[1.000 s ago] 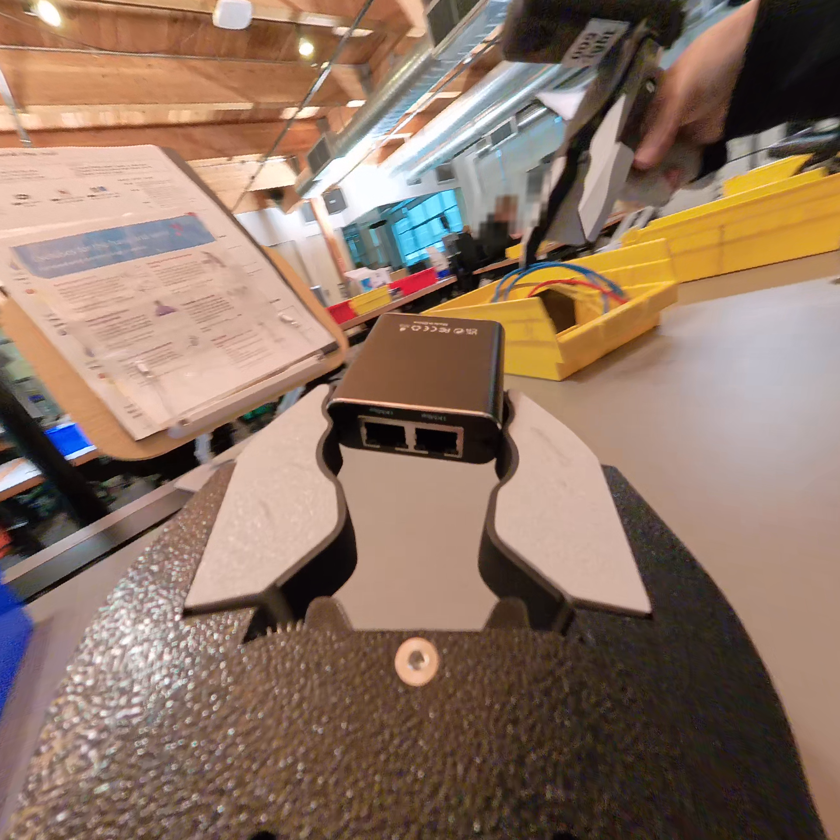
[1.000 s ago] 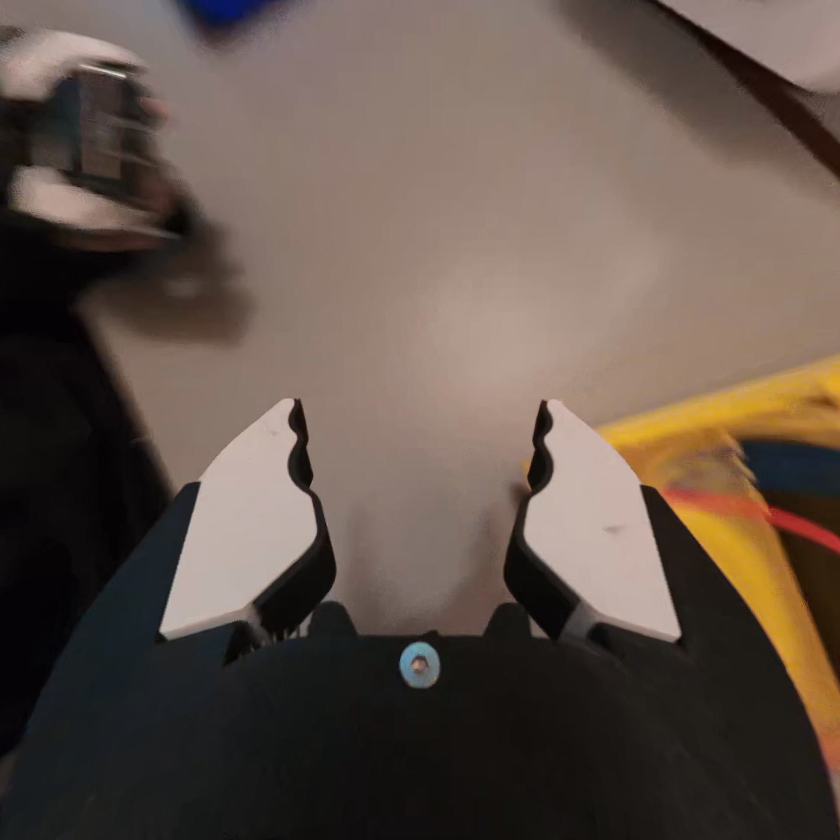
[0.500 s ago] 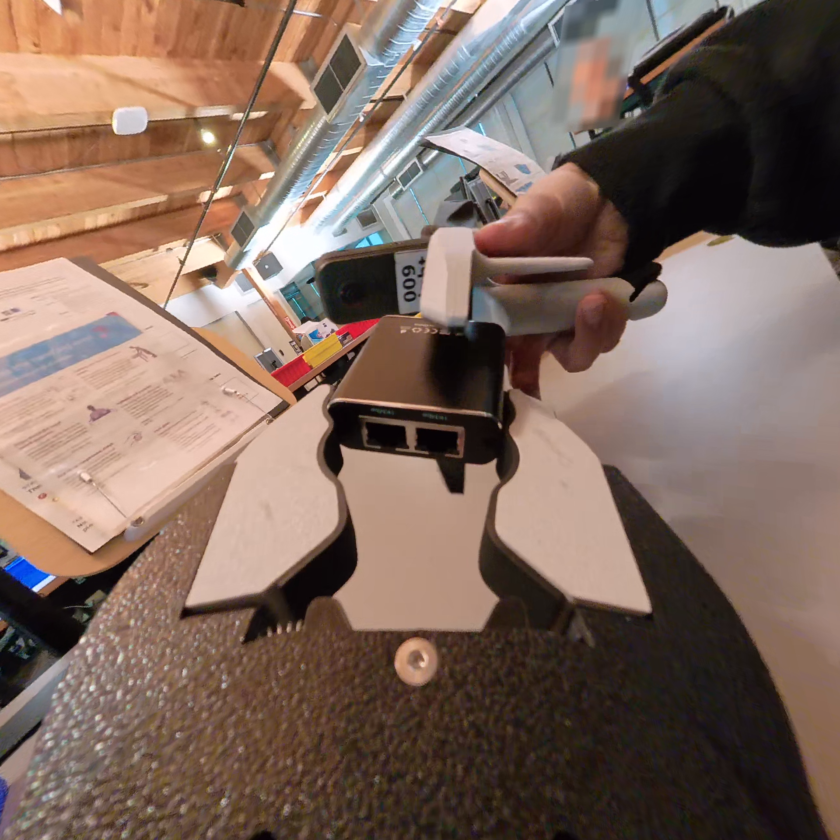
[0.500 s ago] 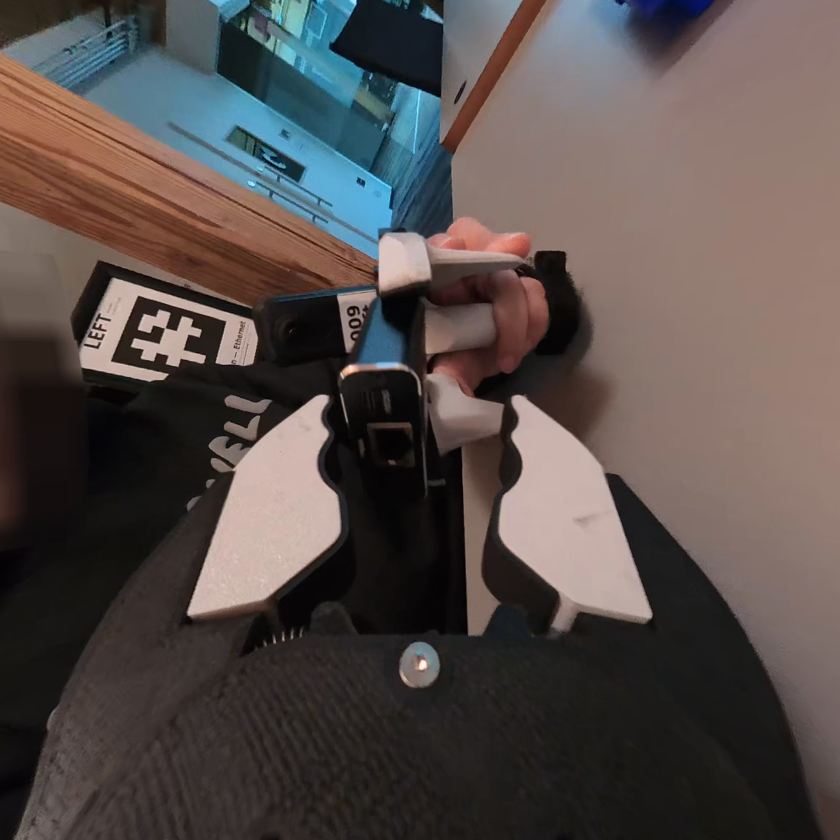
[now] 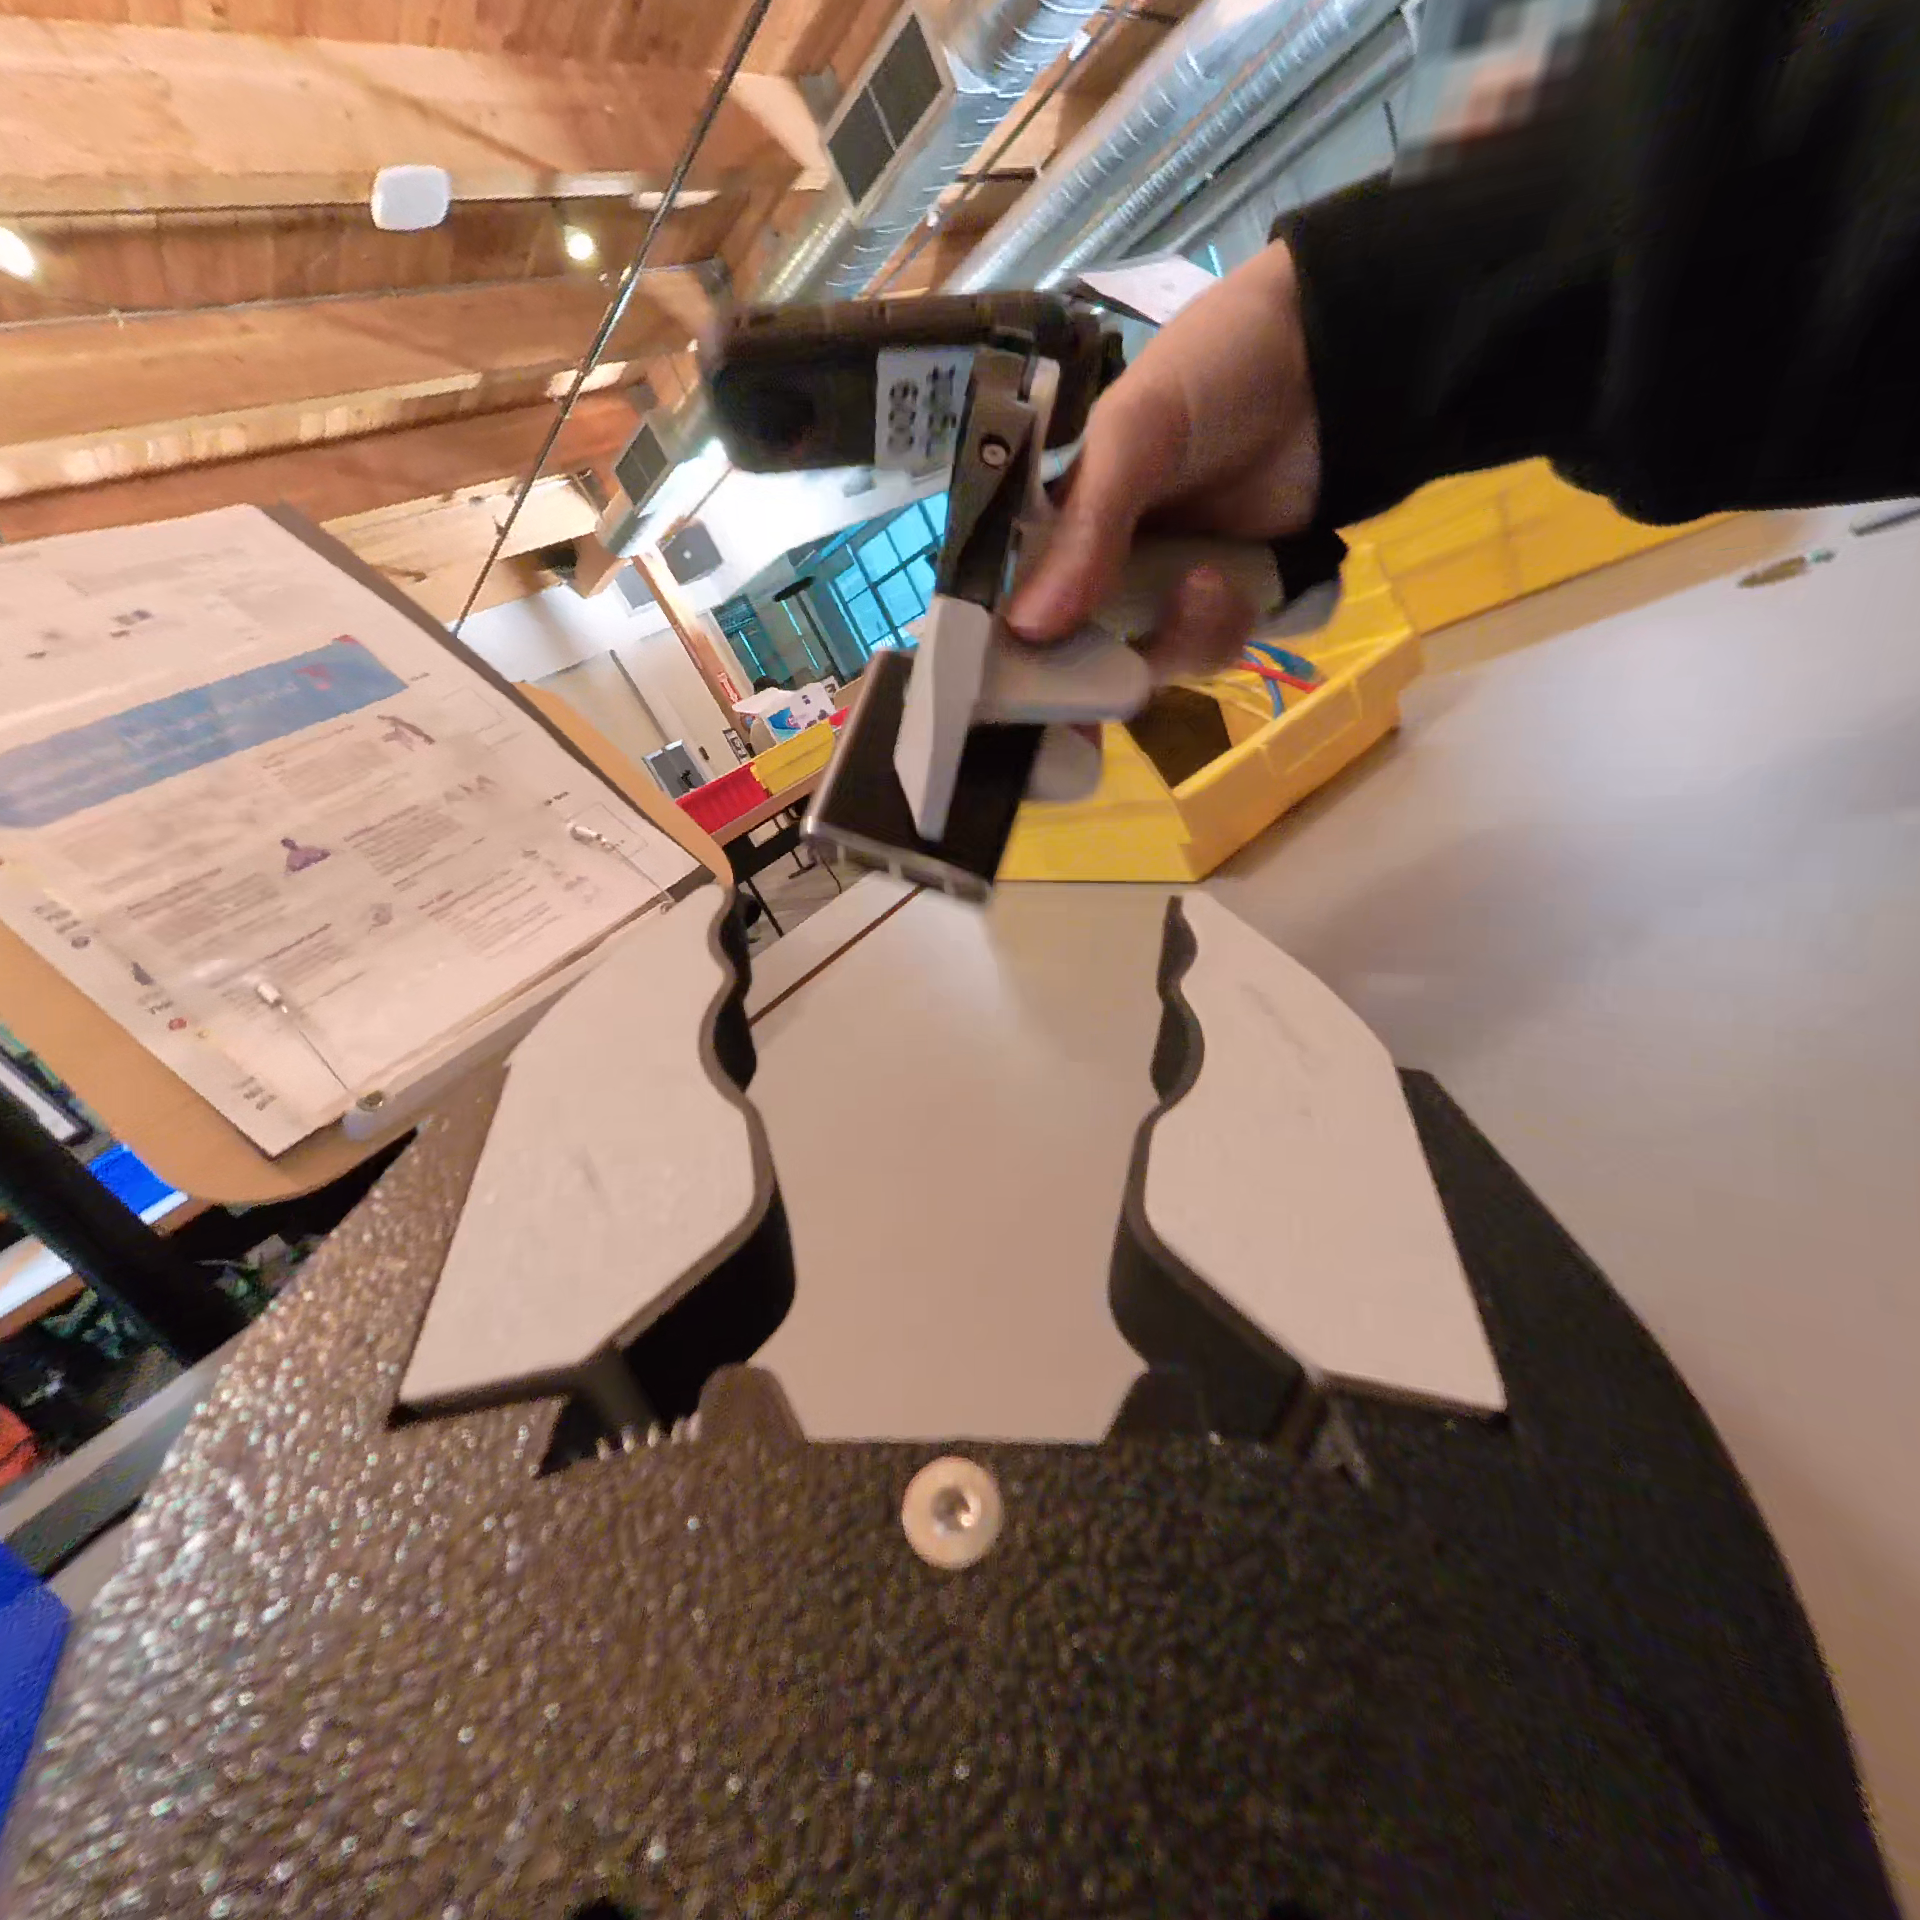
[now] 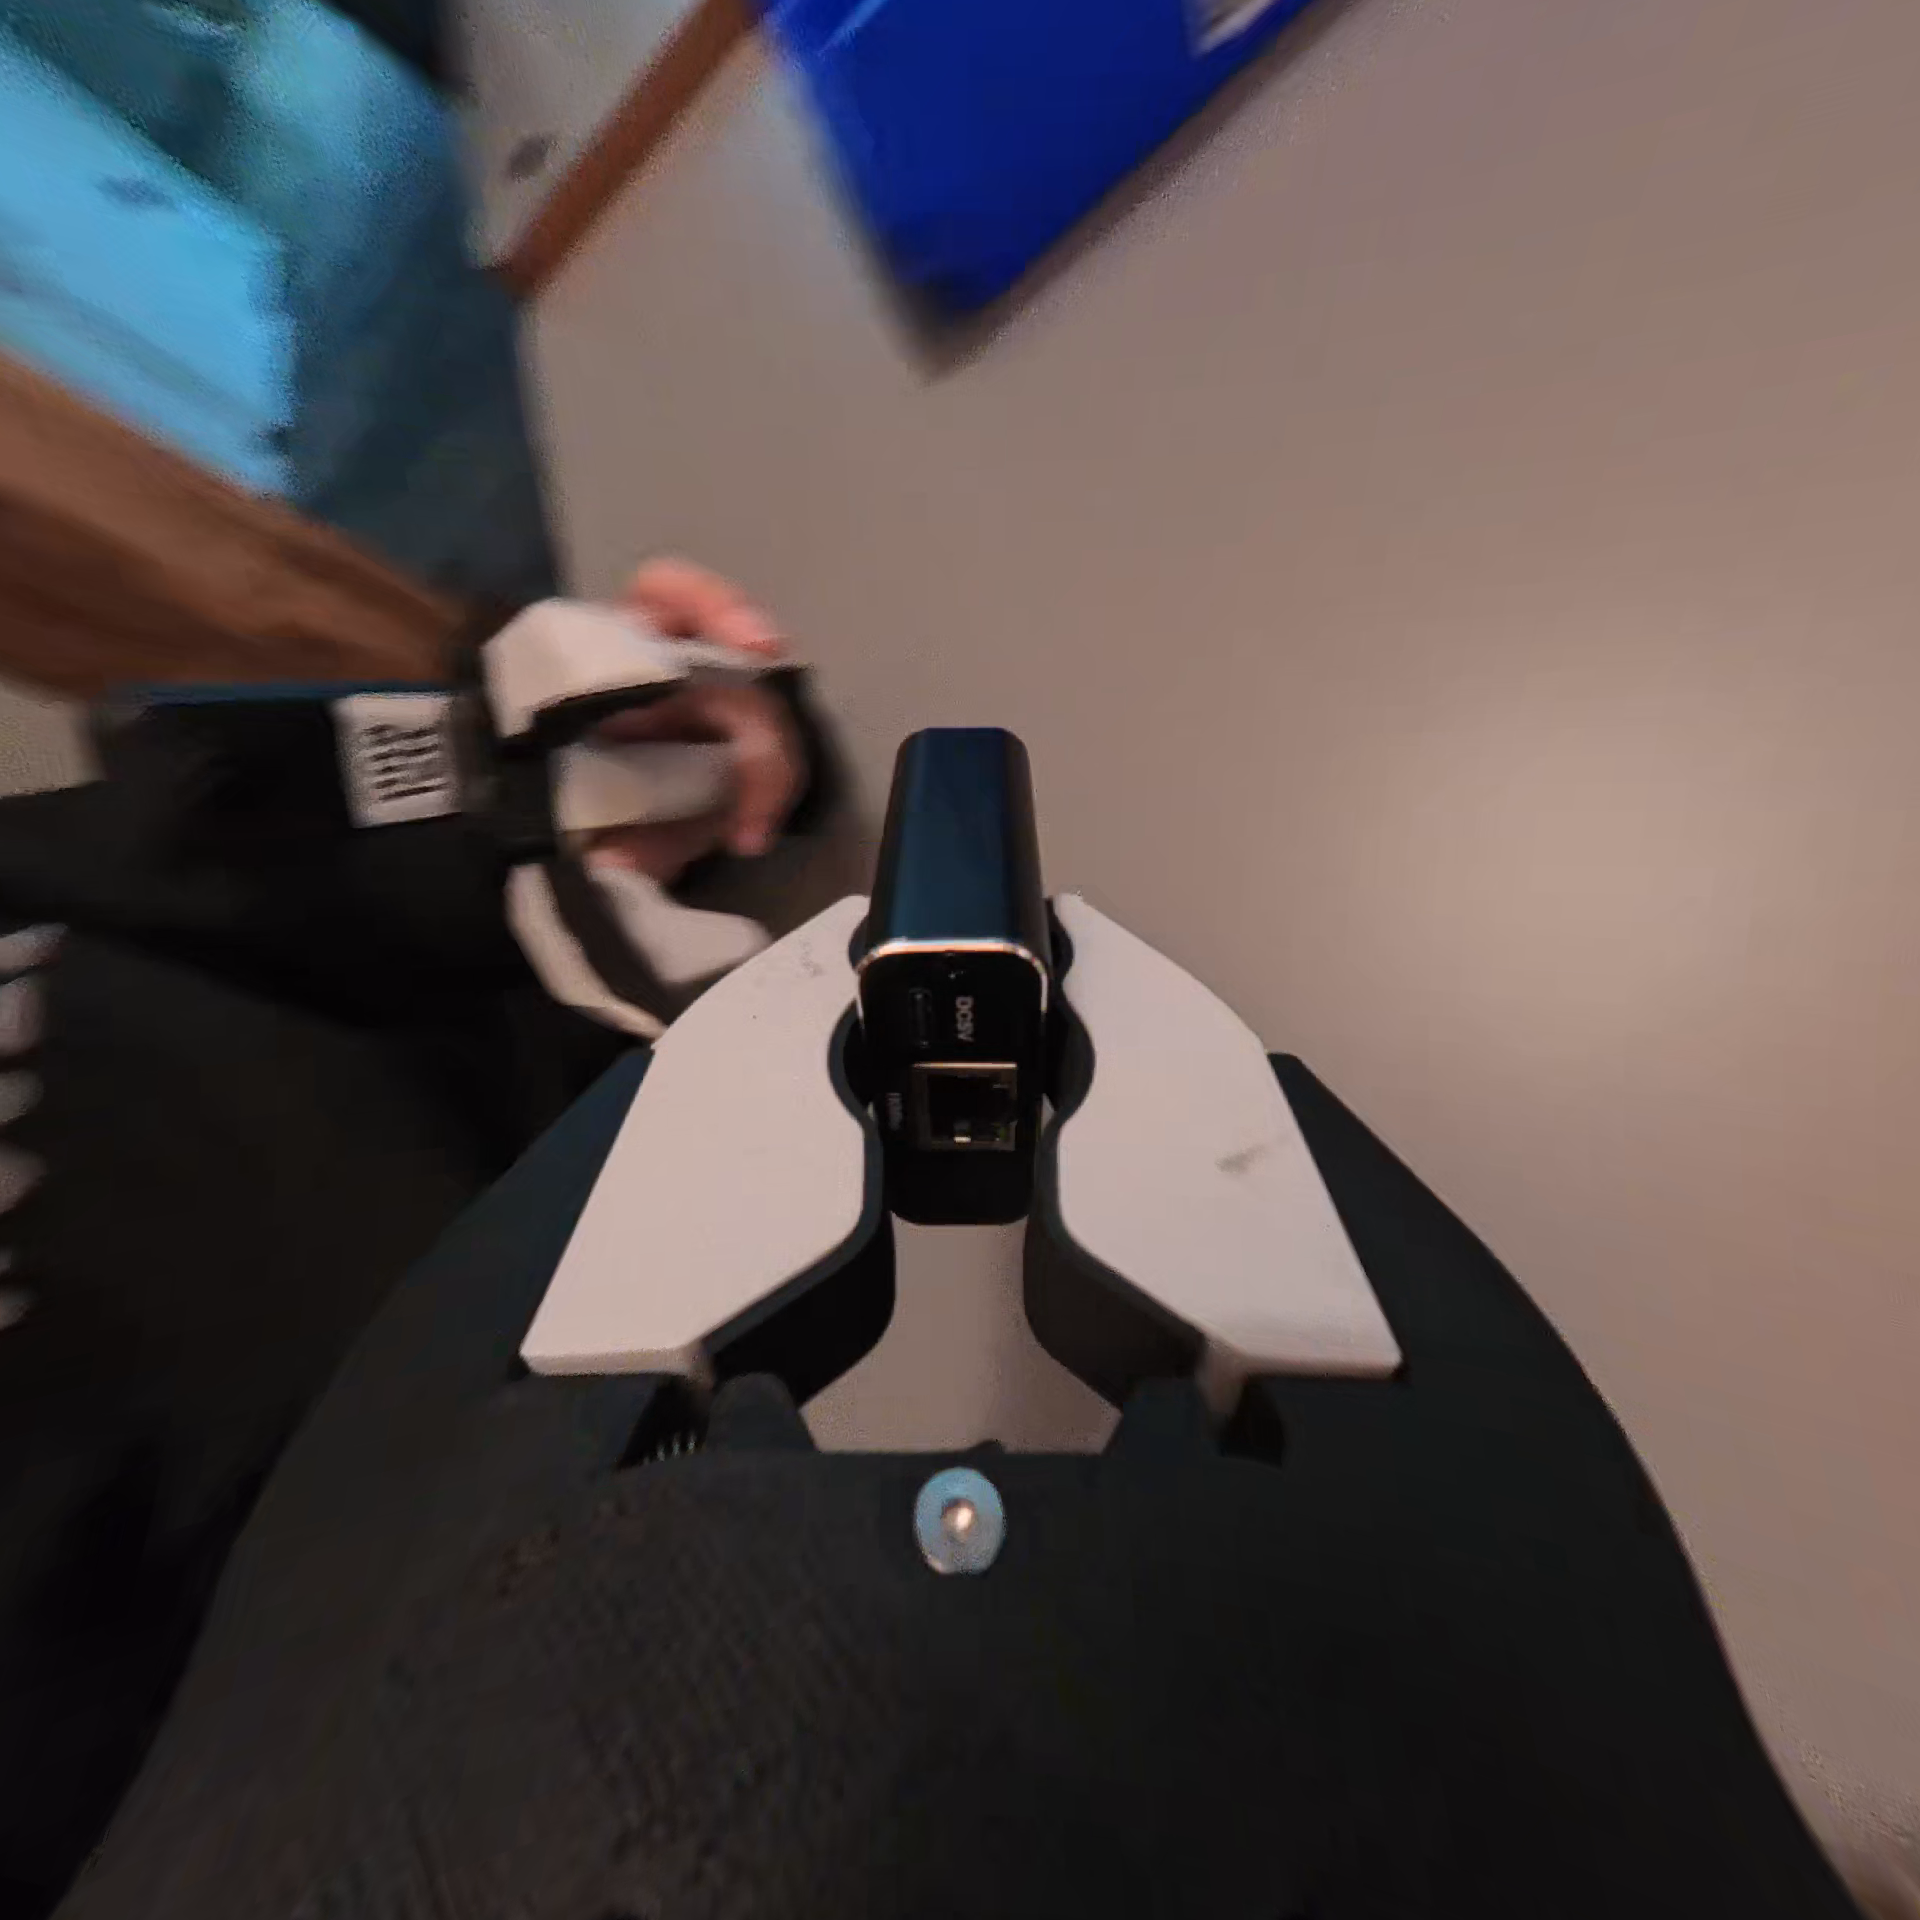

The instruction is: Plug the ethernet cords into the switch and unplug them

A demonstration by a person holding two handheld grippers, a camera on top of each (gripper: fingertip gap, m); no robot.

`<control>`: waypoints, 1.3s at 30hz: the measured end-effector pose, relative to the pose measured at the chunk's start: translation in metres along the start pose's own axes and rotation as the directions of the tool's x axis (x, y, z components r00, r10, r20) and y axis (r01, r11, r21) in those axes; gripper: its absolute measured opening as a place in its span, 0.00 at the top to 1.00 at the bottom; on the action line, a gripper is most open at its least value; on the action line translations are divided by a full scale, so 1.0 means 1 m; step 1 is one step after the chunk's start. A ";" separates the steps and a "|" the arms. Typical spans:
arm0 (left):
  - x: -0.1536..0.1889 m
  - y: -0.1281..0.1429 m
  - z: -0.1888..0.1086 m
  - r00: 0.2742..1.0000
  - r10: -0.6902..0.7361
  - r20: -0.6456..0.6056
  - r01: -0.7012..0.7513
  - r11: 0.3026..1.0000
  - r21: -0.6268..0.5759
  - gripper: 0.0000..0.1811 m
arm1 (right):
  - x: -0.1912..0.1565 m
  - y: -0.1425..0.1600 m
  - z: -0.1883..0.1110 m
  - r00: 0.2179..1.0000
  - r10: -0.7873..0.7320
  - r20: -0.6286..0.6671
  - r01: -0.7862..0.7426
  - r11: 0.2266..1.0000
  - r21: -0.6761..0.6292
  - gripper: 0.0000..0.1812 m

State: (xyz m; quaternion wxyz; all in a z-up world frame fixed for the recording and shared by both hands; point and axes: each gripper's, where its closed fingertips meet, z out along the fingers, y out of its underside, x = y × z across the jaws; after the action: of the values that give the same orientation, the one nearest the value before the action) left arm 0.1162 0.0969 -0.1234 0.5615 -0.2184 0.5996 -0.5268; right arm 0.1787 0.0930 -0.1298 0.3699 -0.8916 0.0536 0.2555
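Right wrist view: the right gripper [image 6: 956,1029] has its two pale fingers [image 6: 727,1143] closed on a small black switch [image 6: 951,1039], held on edge above the grey table [image 6: 1455,727]. The switch's end face points back at the camera and shows one network port with a smaller slot above it. To the left, blurred, a hand [image 6: 727,748] holds the left gripper [image 6: 623,831], just beside the switch but not touching it. A blue box [image 6: 1018,135] lies farther off on the table.

Left wrist view: the left gripper [image 5: 951,997] has its fingers spread apart with nothing between them, only bare table [image 5: 1558,935] below. Straight ahead, the right gripper [image 5: 935,748], in a hand [image 5: 1174,468] with a black sleeve, holds the switch [image 5: 883,790] tilted in the air. Behind it sits a yellow bin [image 5: 1278,748] containing blue and red cords [image 5: 1273,660]. At left, a printed sheet [image 5: 291,779] leans on a brown board.
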 end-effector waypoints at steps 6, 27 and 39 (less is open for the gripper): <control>-0.004 0.007 0.004 0.999 -0.034 0.011 0.035 0.999 -0.029 0.63 | 0.186 -0.021 -0.195 0.550 -0.151 -0.822 -0.086 0.968 -0.235 0.86; 0.001 0.004 0.004 0.994 -0.100 -0.044 0.101 0.995 0.017 0.70 | 0.304 0.031 -0.273 0.373 -0.389 -0.842 -0.326 0.795 -0.512 0.71; 0.007 0.033 0.021 0.999 -0.049 -0.016 0.044 0.975 -0.220 0.71 | 0.158 0.106 -0.249 0.359 0.013 -0.933 0.040 0.999 0.029 0.64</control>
State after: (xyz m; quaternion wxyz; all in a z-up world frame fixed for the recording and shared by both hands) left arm 0.1442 0.0940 -0.1514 0.5151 -0.2874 0.6546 -0.4728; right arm 0.3886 -0.1392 -0.1269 0.2975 -0.8710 0.2522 -0.2986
